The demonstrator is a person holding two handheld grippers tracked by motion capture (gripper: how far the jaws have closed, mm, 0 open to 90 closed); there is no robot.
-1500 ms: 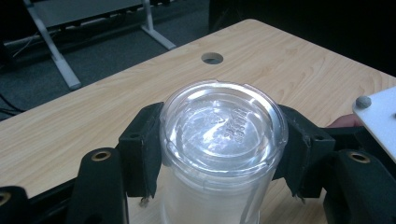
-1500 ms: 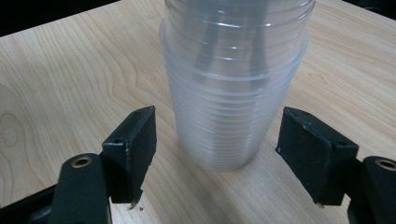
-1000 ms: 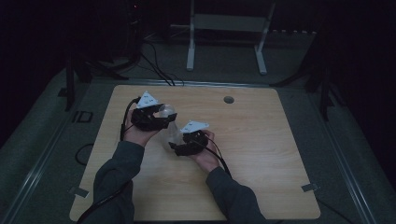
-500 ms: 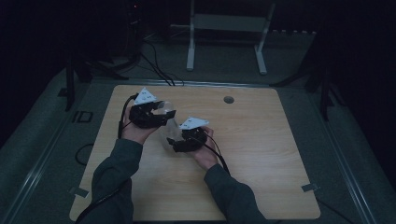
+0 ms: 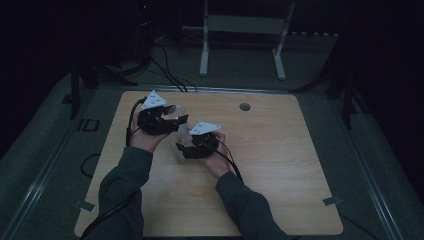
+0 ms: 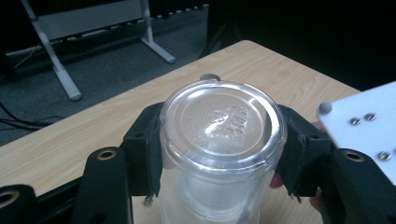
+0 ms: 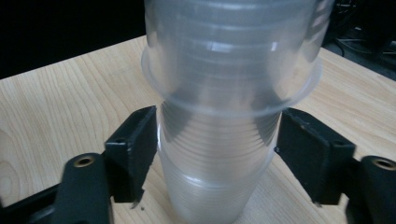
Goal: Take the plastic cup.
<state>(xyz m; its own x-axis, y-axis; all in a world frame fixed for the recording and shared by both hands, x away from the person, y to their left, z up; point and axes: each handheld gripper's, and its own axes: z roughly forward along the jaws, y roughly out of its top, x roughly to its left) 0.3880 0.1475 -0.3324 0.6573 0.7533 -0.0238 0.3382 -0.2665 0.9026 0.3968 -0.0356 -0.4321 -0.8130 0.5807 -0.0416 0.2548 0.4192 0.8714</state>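
High view: fixed above the person's side, looking forward and down over the whole table (image 5: 280, 165). Left gripper view: close, looking along its jaws at the stack of clear cups (image 6: 219, 140). Right gripper view: equally close on that stack (image 7: 224, 140). All views share stack and tabletop.

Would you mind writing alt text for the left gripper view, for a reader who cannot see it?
A stack of clear plastic cups, base towards the camera, sits clamped between the two black jaws of the left gripper above a light wooden table. A white plate on the right gripper shows at the right edge.
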